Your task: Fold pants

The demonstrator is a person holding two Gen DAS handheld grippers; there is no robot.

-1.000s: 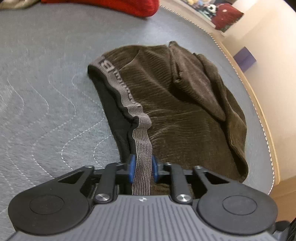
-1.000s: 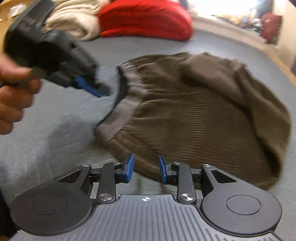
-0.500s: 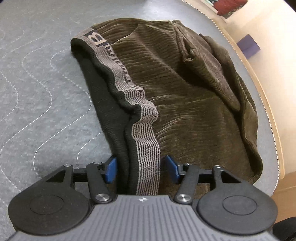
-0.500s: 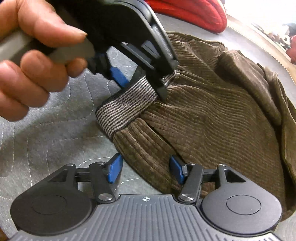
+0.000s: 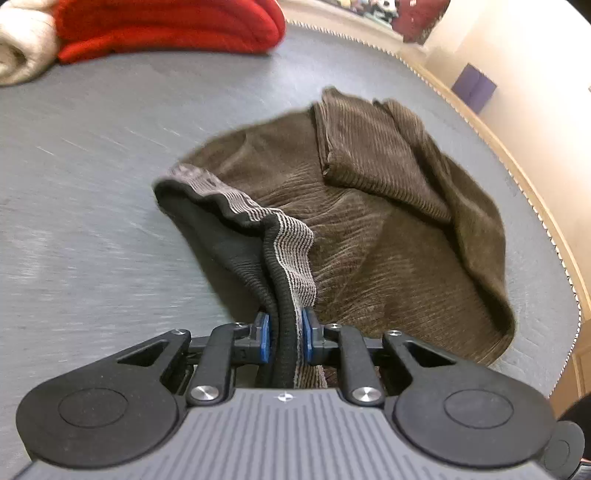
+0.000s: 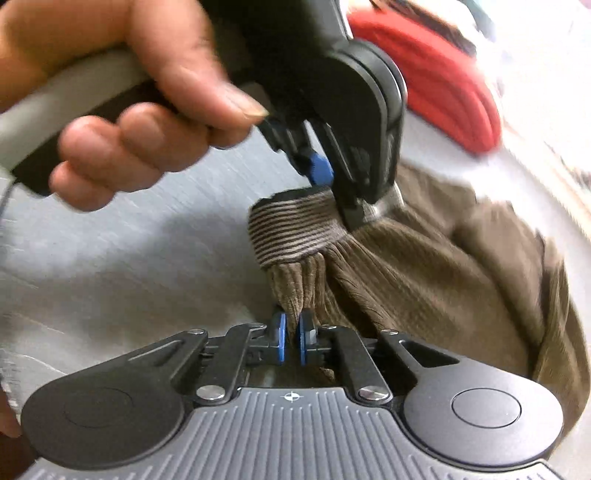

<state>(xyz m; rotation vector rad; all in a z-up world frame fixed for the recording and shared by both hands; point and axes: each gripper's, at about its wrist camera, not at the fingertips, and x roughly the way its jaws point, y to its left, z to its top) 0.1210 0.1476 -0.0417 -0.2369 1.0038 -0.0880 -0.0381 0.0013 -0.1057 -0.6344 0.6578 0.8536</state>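
Note:
Brown corduroy pants (image 5: 376, 221) lie bunched on a grey quilted surface (image 5: 92, 184), with a grey striped waistband (image 5: 291, 247). My left gripper (image 5: 285, 332) is shut on the waistband and lifts it off the surface. My right gripper (image 6: 291, 332) is shut on a pinch of the brown fabric (image 6: 406, 280) just below the waistband (image 6: 291, 232). The left gripper (image 6: 325, 173) also shows in the right wrist view, held by a hand, close above the right gripper.
A folded red garment (image 5: 166, 26) and a cream one (image 5: 18, 55) lie at the far side. The surface's stitched edge (image 5: 535, 206) runs along the right, next to a pale wall with a purple box (image 5: 474, 86).
Both grippers were open half a second ago and have shut, the left on the waistband, the right on the brown fabric. The waistband end has risen off the surface.

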